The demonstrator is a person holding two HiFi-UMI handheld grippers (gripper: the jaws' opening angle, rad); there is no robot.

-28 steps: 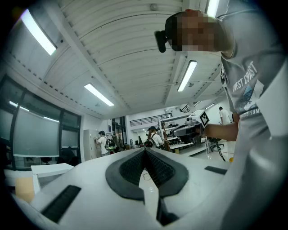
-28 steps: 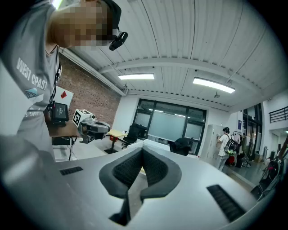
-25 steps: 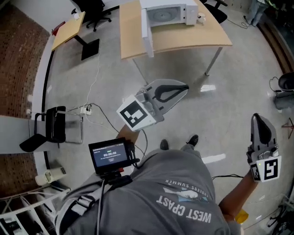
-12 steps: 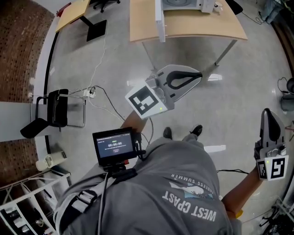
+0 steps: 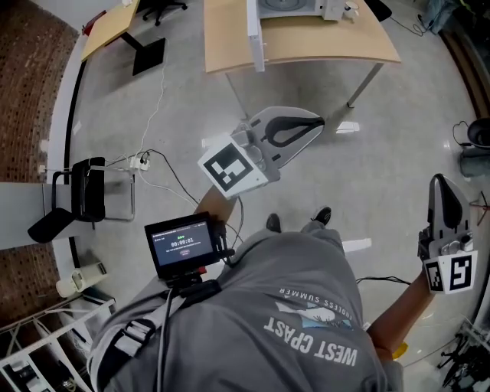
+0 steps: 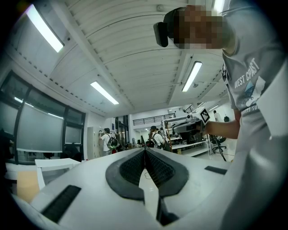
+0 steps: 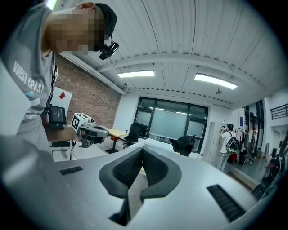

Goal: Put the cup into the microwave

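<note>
Head view: we hold the left tool (image 5: 315,122) and right tool (image 5: 439,184) closed and empty, well apart from the counter (image 5: 321,50), where the cup (image 5: 350,9) stands beside the open microwave (image 5: 291,6), so every step remains.

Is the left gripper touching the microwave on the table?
Apart. The head view shows the table edge and bare floor between the left gripper and the microwave.

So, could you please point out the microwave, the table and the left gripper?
microwave (image 5: 298,8), head view, its body.
table (image 5: 321,47), head view, bare top.
left gripper (image 5: 318,122), head view, shut fingers' tips.
</note>
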